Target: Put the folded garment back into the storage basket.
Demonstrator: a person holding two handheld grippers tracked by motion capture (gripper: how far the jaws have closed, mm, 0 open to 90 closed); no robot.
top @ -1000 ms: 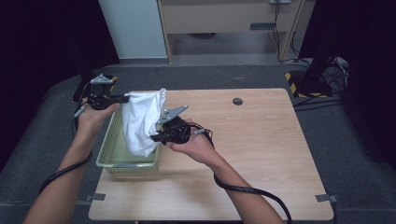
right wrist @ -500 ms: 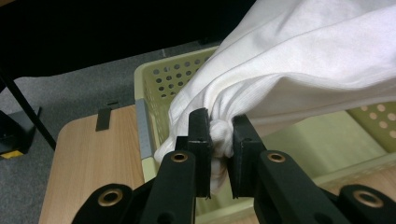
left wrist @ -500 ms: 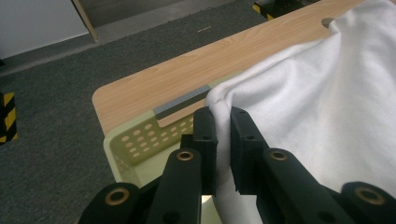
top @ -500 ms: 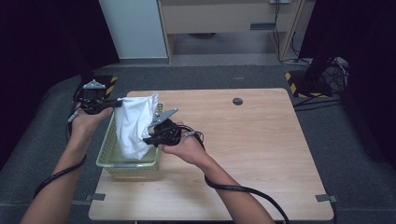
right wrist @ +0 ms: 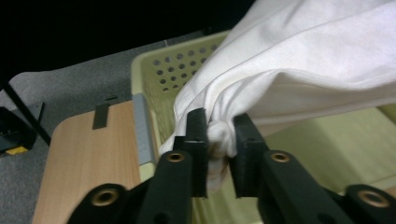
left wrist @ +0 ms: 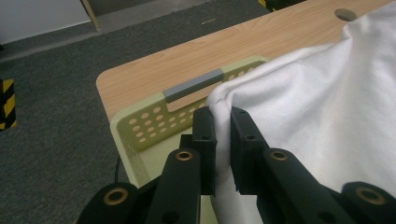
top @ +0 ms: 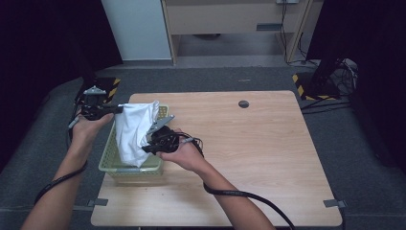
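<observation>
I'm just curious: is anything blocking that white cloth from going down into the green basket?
Nothing visible does. The white cloth hangs between the left gripper and right gripper, its lower part already inside the green basket.

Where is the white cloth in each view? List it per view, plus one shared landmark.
High view: white cloth left of centre, draped into the green basket.
Left gripper view: right half, over the basket's far end.
Right gripper view: upper right, bunched above the basket.
Shared landmark: the perforated green basket.
</observation>
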